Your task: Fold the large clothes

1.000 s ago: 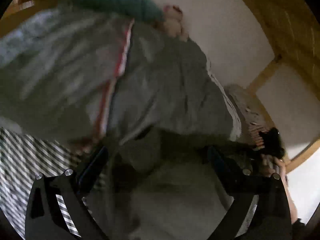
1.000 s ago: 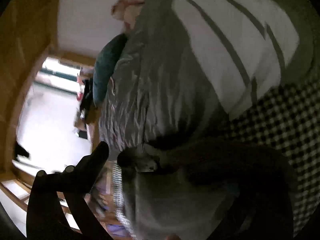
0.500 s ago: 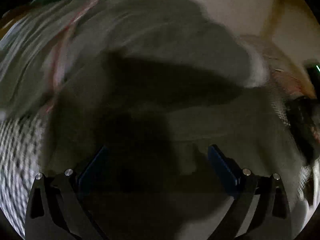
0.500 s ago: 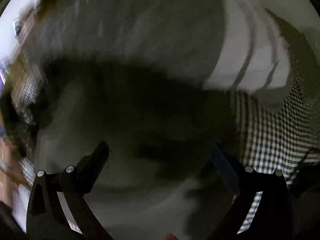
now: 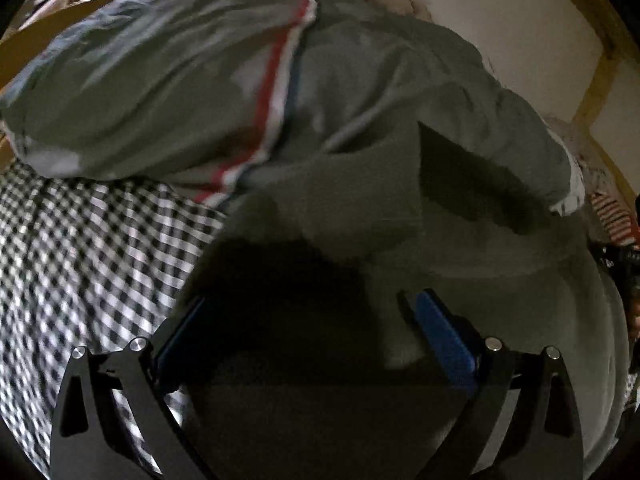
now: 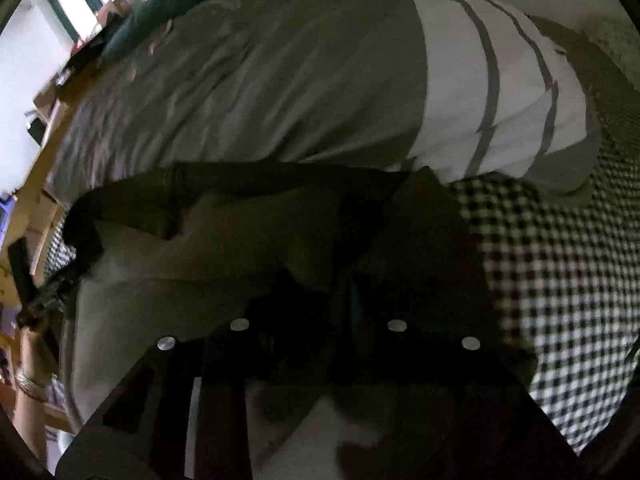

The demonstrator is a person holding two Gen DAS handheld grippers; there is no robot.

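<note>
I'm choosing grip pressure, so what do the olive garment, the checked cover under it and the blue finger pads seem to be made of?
The olive garment looks like soft matte knit, showing fine ribbing and rounded folds; probably sweatshirt fabric. The checked cover looks like thin woven cloth, matte and printed; blur hides its weave. The blue finger pads look smooth, maybe rubber or plastic.

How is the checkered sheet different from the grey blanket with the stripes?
The checkered sheet has small black and white squares all over; the grey blanket is mostly plain, with a red, white and blue stripe. The sheet lies flat underneath, while the blanket is puffy, wrinkled and rests on top of it. The sheet looks brighter; the blanket is duller grey. Both are soft bedding on the same bed.
</note>
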